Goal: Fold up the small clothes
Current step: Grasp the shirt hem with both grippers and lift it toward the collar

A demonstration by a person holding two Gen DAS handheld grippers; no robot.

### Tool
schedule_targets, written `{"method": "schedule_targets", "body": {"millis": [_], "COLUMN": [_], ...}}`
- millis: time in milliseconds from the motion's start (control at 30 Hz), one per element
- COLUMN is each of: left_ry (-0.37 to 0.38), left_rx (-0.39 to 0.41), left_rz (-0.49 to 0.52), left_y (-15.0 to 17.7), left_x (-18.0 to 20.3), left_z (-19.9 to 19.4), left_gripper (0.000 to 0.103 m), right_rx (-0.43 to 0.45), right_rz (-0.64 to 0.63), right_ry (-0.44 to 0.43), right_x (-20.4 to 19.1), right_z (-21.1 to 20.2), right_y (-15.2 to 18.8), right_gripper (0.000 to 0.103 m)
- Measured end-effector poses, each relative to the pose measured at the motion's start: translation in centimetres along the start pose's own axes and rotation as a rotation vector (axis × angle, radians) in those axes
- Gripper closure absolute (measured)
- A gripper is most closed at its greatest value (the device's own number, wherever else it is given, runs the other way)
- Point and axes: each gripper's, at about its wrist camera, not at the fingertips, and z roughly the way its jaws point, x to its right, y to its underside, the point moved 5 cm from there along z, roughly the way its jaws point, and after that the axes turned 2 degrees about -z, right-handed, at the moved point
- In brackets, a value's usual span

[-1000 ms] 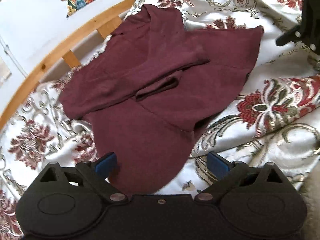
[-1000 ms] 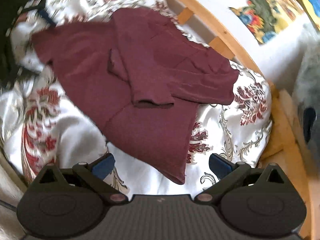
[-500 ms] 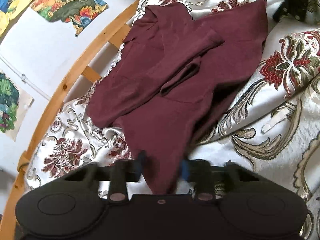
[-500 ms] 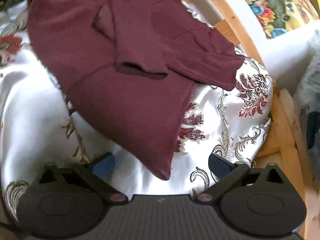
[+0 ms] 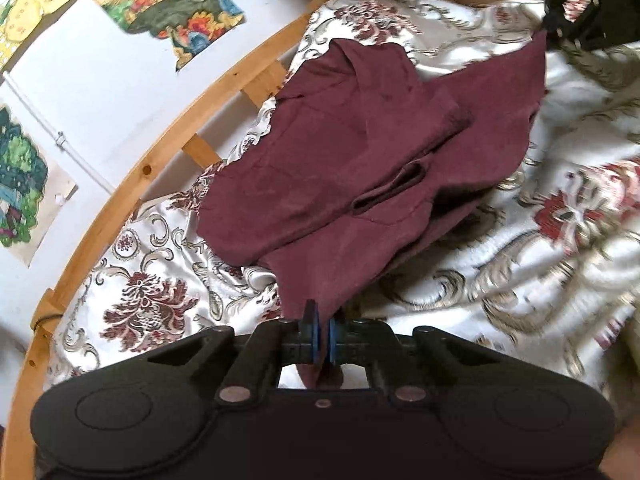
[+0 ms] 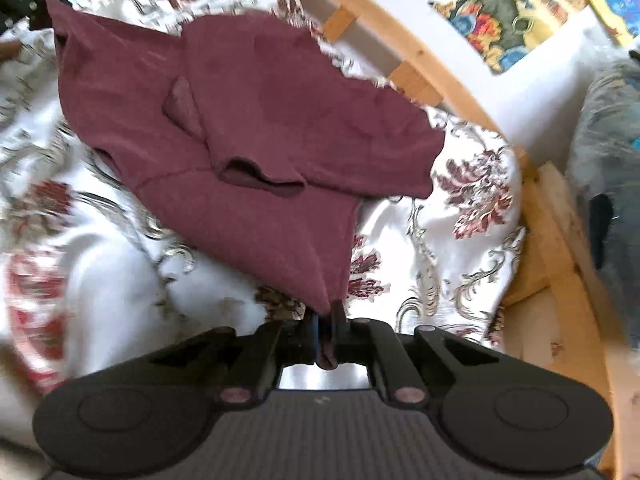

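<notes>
Two tools | left tool [image 5: 322,336] and right tool [image 6: 325,334] each clamped onto maroon shirt [image 5: 360,168] hem (sleeves folded in)

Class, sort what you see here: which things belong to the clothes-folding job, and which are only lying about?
Part of the job:
- dark maroon knit garment
- left gripper, shut on one corner
- right gripper, shut on another corner

Just lying about:
- white floral satin bedspread
- curved wooden bed rail
- colourful paper pictures on the wall
</notes>
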Motion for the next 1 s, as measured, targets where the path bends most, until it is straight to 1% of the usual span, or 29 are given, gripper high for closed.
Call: {"method": "schedule_targets", "body": {"millis": [100,200,300,367,433,533,667,733,767,867,933,1000], "left_ry": [0.047,0.111,0.175,0.201,0.21,0.191,0.137,0.104,0.083,0.015,-0.017,-0.03], "left_rx": [-0.029,-0.053,-0.066,-0.071,-0.062,-0.037,-0.014,-0.013,-0.007,0.009,-0.003,-0.03], "left_rz": [0.034,0.021,-0.048,-0.103,-0.154,-0.231,-0.31,-0.329,-0.329,-0.299,-0.287,-0.301], "left_y": [0.7,1.5,2.1,2.3,2.1,1.1,-1.8,-3.4,-4.2,-6.7,-8.0,-8.8], "left_x": [0.3,0.7,0.8,0.5,0.0,-1.7,-5.0,-6.6,-7.4,-9.4,-10.6,-11.8], "left_z": [-2.5,-5.3,-8.1,-9.4,-10.3,-10.7,-8.9,-7.4,-6.5,-3.1,-0.3,3.1], "left_gripper": [0.099,0.099,0.099,0.099,0.099,0.099,0.098,0.098,0.098,0.098,0.098,0.098], "right_rx": [-0.004,-0.011,-0.025,-0.022,-0.004,0.048,0.133,0.165,0.182,0.213,0.224,0.223], "right_rz": [-0.007,-0.004,-0.008,-0.01,0.009,0.077,0.164,0.207,0.237,0.326,0.395,0.453], "right_ry": [-0.017,-0.054,-0.091,-0.094,-0.085,-0.049,0.025,0.052,0.074,0.13,0.153,0.158], "right_x": [-0.2,-1.1,-2.5,-3.3,-3.1,-1.5,1.9,3.6,4.8,7.0,8.5,9.5], "right_z": [-3.2,-6.6,-9.5,-11.4,-12.5,-13.2,-11.5,-9.7,-8.2,-4.4,-1.8,0.9], "right_y": [0.4,1.4,2.3,2.4,2.1,0.9,-1.9,-3.2,-3.9,-6.1,-7.1,-8.0], "right_gripper": [0.097,0.097,0.097,0.097,0.097,0.097,0.097,0.097,0.097,0.097,0.097,0.096]}}
